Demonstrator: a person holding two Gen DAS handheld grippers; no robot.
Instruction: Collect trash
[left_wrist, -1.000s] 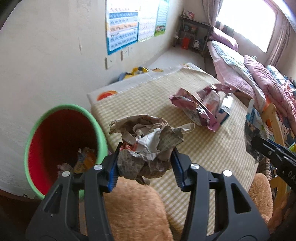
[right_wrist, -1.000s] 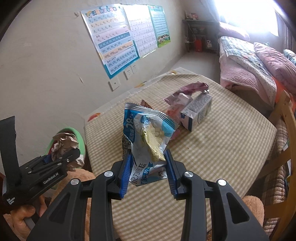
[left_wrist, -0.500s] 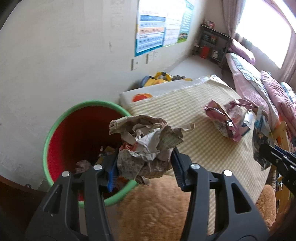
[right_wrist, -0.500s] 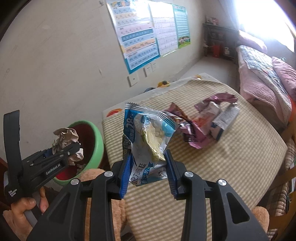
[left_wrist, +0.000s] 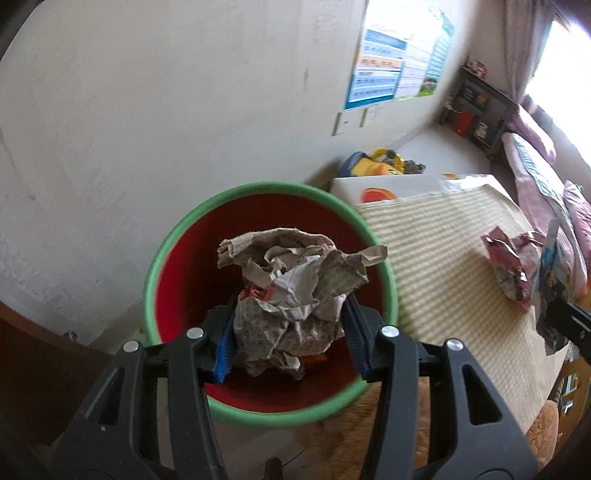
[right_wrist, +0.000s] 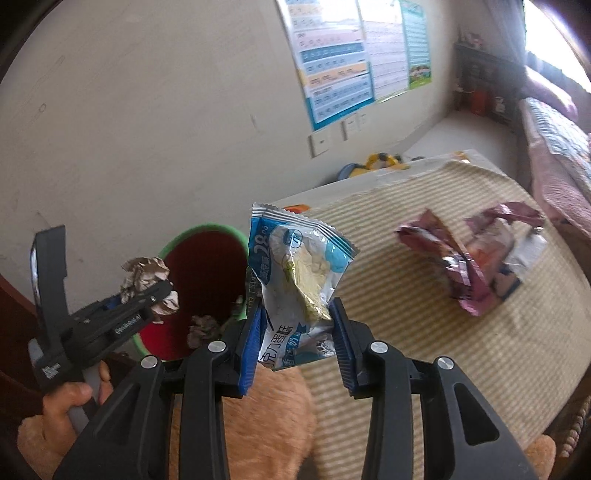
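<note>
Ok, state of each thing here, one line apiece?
Left tongs: shut on the paper ball.
Paper ball: crumpled, held over the bin.
Bin: upright, some trash inside.
Right tongs: shut on the snack bag.
Snack bag: crinkled, held in the air.
Purple wrapper: crumpled, lying on the table.

We read a big "28" near the top of the blue snack bag (right_wrist: 299, 284). The wall posters (right_wrist: 351, 62) are too blurry.

bin (left_wrist: 155, 280) mouth open below; wrappers (right_wrist: 469, 266) crowd the table's (right_wrist: 406, 332) far side.
</note>
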